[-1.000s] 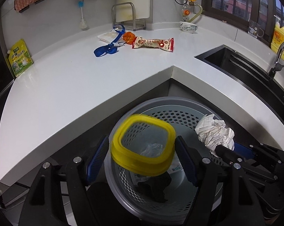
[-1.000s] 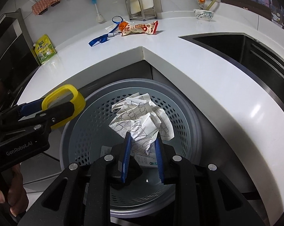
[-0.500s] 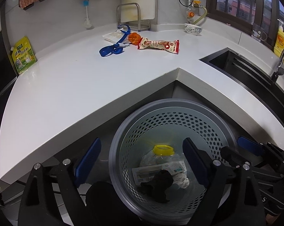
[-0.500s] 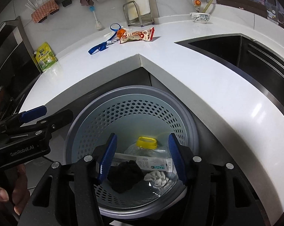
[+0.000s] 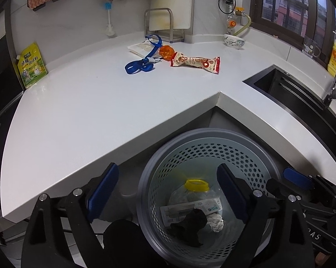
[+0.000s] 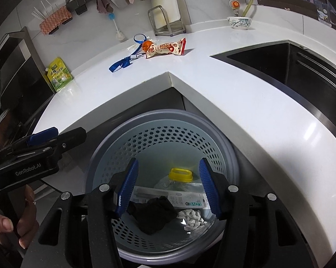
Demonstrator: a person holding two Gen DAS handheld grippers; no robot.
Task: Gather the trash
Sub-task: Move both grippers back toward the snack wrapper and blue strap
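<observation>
Trash bin (image 6: pixel 163 120) holds a yellow-capped bottle (image 6: pixel 180 175), black cloth (image 6: pixel 152 212) and crumpled paper (image 6: pixel 192 218); both claws gape empty.

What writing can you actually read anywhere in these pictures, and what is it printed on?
"GenRobot.AI": on the left gripper, on its black body.
"LOVE": it seems, on the flat white box in the trash basket; its small print is unreadable.
Green pouch: printed characters too blurred to read.
Snack wrapper: print too small to read.

Perforated grey bin (image 6: pixel 161 138) on floor below counter corner holds yellow-capped bottle (image 6: pixel 179 176), crumpled paper (image 6: pixel 191 217), black rag (image 6: pixel 152 212).
</observation>
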